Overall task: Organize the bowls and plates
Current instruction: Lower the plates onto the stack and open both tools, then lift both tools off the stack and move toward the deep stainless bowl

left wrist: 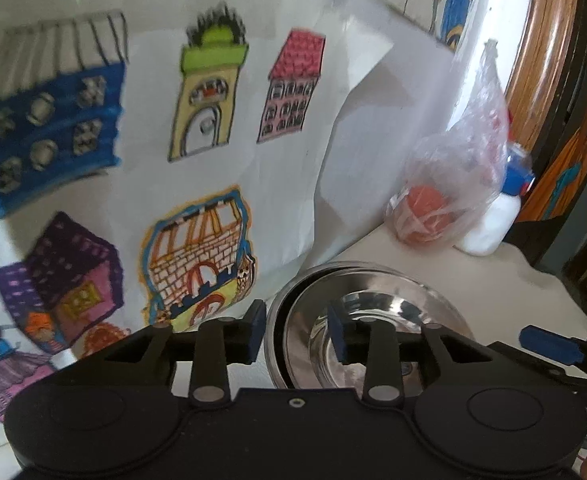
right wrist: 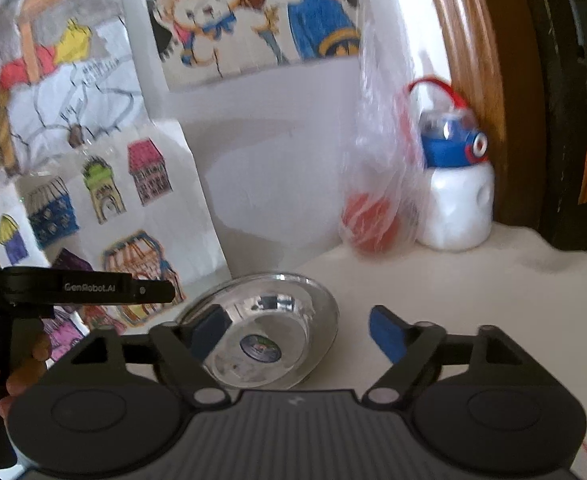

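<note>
A shiny steel bowl (left wrist: 373, 320) sits on the cream counter, apparently nested in a second steel bowl. My left gripper (left wrist: 297, 334) is open, its fingers straddling the bowl's left rim, one blue pad outside and one inside. In the right wrist view the bowl (right wrist: 269, 328) looks tilted, with a round sticker on its bottom. My right gripper (right wrist: 297, 334) is open wide around it, the left pad at the bowl's left edge and the right pad clear of it on the right. The left gripper's body (right wrist: 73, 288) shows at the left.
A white wall with coloured drawings of houses (left wrist: 209, 92) stands right behind the bowl. A clear plastic bag with something red (left wrist: 449, 184) and a white bottle with a blue cap (right wrist: 453, 200) stand at the back right, next to a wooden frame (right wrist: 477, 80).
</note>
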{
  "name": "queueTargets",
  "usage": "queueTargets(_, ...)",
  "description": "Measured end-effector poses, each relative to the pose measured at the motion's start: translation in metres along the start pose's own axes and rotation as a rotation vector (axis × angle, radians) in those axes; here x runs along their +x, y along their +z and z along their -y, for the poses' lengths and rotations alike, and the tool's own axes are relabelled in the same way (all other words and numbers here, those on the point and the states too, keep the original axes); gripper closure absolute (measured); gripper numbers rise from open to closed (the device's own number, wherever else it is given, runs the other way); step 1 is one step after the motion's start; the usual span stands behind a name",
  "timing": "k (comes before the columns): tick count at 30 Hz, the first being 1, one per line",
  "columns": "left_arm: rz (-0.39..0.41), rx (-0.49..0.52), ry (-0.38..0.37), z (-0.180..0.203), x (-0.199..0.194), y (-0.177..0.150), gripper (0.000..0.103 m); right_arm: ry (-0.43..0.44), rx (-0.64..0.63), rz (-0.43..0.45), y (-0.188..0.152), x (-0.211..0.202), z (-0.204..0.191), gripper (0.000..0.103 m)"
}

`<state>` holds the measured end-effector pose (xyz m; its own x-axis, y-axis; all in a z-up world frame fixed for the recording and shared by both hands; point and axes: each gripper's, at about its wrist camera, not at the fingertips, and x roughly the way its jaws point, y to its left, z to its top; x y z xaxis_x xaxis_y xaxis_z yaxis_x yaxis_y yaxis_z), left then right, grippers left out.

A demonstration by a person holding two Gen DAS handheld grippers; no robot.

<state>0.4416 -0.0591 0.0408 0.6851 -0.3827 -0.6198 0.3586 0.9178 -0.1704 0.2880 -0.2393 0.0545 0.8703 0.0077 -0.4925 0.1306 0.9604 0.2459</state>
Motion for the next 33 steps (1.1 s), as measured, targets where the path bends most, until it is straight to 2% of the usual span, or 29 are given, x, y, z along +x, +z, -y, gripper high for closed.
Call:
queueTargets(5, 0.053, -0.006, 0.002, 0.002, -0.039, -0.001, 0.040, -0.001, 0.003, 0.057, 0.007, -0.035, -0.005, 0.006)
queueTargets(10, 0.114, 0.012, 0.005, 0.006, -0.084, -0.002, 0.026, 0.005, -0.002, 0.107, 0.012, -0.067, -0.015, 0.001)
queueTargets(20, 0.248, 0.059, 0.000, 0.024, -0.178, -0.021, 0.006, 0.020, -0.040, 0.215, 0.007, -0.134, -0.037, 0.000)
queueTargets(27, 0.338, 0.081, 0.017, 0.033, -0.227, -0.041, 0.001, 0.026, -0.053, 0.259, -0.003, -0.169, -0.048, 0.000)
queueTargets(33, 0.374, 0.099, 0.030, 0.033, -0.256, -0.059, 0.001, 0.030, -0.057, 0.271, -0.018, -0.188, -0.058, 0.000)
